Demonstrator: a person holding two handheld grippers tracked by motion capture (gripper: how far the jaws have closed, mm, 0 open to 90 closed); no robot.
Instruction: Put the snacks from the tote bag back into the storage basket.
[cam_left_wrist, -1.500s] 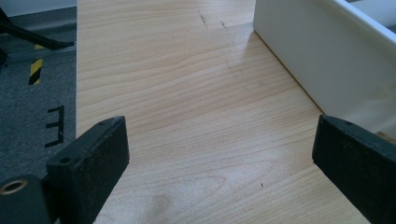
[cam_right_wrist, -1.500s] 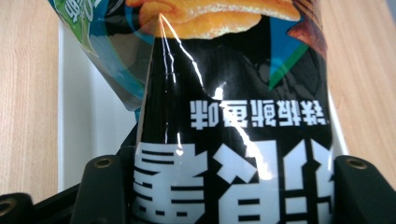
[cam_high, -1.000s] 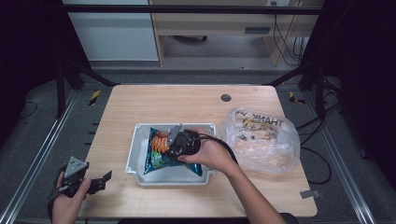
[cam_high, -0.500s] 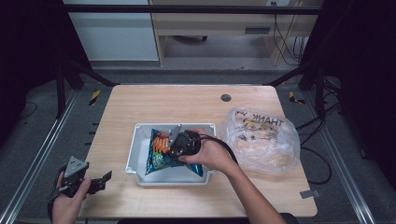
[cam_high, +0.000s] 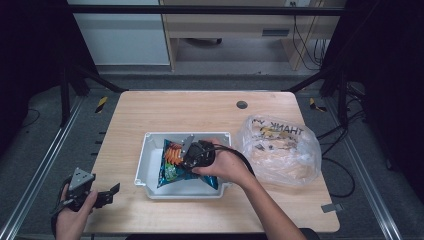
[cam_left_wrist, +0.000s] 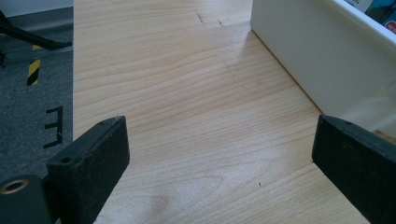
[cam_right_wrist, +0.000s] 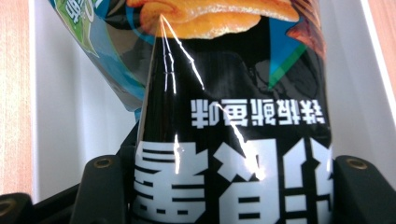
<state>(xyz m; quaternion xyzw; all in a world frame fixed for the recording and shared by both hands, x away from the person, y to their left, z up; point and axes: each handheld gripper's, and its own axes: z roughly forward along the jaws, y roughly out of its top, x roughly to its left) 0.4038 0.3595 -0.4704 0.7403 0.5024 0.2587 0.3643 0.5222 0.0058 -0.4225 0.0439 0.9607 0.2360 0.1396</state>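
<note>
Right gripper (cam_high: 187, 150) clamped on the snack bag (cam_high: 175, 165), which sits inside the white tray (cam_high: 142, 165) mid-table. Left gripper (cam_high: 107, 192) hangs at the near-left table edge, jaws wide apart, nothing between them. Clear plastic bag (cam_high: 282, 150) lies just right of the tray.

We read "THANK" in dark letters, upside down, on the clear plastic bag (cam_high: 282, 150). On the snack bag (cam_right_wrist: 233, 130) we see large white Chinese characters, inverted, which we cannot make out.
</note>
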